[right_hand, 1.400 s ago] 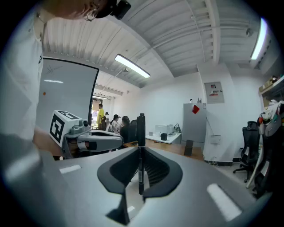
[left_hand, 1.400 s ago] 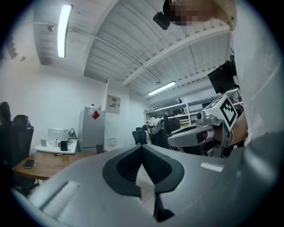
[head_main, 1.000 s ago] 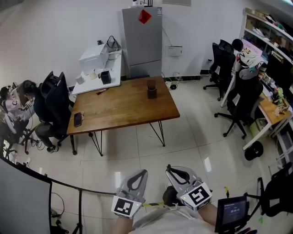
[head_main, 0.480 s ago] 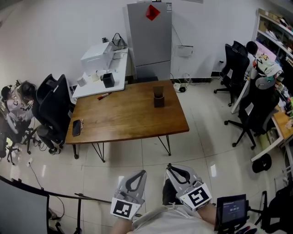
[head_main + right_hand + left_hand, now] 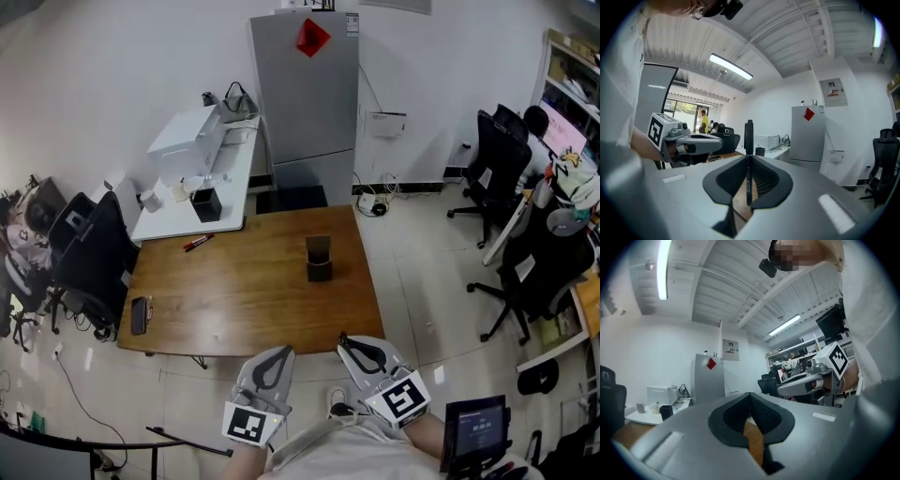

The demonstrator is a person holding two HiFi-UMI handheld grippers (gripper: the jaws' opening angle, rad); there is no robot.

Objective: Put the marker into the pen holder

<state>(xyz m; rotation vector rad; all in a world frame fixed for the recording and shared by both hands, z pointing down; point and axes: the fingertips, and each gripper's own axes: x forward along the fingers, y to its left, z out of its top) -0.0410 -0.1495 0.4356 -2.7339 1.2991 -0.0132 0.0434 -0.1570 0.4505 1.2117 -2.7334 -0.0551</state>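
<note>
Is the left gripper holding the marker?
No, the marker stands clamped in the right gripper, while the left gripper is shut on nothing.

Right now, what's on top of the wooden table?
A dark pen holder right of centre, a phone near the left edge. The holder's inside is too dark to read; the left hand-held gripper and right hand-held gripper cover bits of the near edge.

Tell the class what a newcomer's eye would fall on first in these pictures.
The right gripper, at the head view's bottom, is shut on a black marker clamped between its jaws. Ahead, a dark pen holder stands on the wooden table, with a grey fridge behind against the wall.
</note>
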